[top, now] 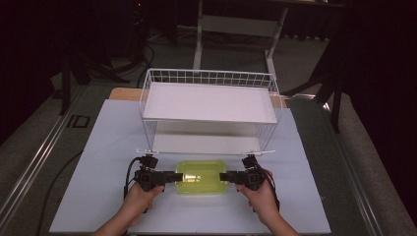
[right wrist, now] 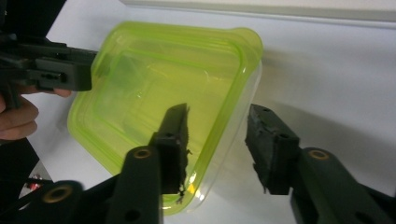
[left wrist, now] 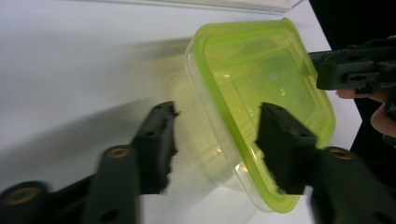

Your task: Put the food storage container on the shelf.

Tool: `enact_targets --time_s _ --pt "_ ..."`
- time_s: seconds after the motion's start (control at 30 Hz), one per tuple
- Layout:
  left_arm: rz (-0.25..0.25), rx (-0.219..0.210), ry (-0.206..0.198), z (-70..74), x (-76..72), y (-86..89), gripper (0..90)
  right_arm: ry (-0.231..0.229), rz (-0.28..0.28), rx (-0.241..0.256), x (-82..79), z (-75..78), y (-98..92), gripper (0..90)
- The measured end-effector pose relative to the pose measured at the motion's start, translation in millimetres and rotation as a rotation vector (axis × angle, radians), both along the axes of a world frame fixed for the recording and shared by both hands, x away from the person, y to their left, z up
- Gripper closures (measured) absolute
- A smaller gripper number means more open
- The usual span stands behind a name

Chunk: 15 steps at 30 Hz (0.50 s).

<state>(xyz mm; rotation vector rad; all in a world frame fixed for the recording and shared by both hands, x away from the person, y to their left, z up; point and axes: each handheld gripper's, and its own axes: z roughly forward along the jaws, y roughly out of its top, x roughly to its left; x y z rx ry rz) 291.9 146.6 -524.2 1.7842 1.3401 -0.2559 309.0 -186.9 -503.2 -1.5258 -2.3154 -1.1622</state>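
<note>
Jaws of the left gripper (top: 172, 176) and right gripper (top: 224, 176) stand spread, each straddling one end of the green-lidded box (top: 201, 178) on the counter (top: 98, 162), apparently to lift it level toward the wire rack (top: 209, 105).

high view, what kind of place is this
Probably a lab or recording studio, not a home: a white board table on bare grey floor, dark surroundings, a white wire two-tier rack, and a staged clear lime-lidded plastic container.

I see a glossy, see-through plastic container (top: 200, 178) with a lime lid at six o'clock; white wire rack (top: 209, 110) at twelve; matt table (top: 98, 162).
</note>
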Motion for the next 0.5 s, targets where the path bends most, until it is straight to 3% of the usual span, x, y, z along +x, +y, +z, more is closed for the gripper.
enact_targets --time_s 0.2,0.5 --pt "-0.024 -0.013 -0.013 0.9 -1.6 -0.3 67.1 0.024 -0.006 -0.002 -0.8 -1.9 -0.7 69.5" --pt "-0.018 0.011 -0.017 3.7 -8.8 -6.1 71.4 0.032 -0.025 0.012 -5.3 -2.7 1.4 73.4"
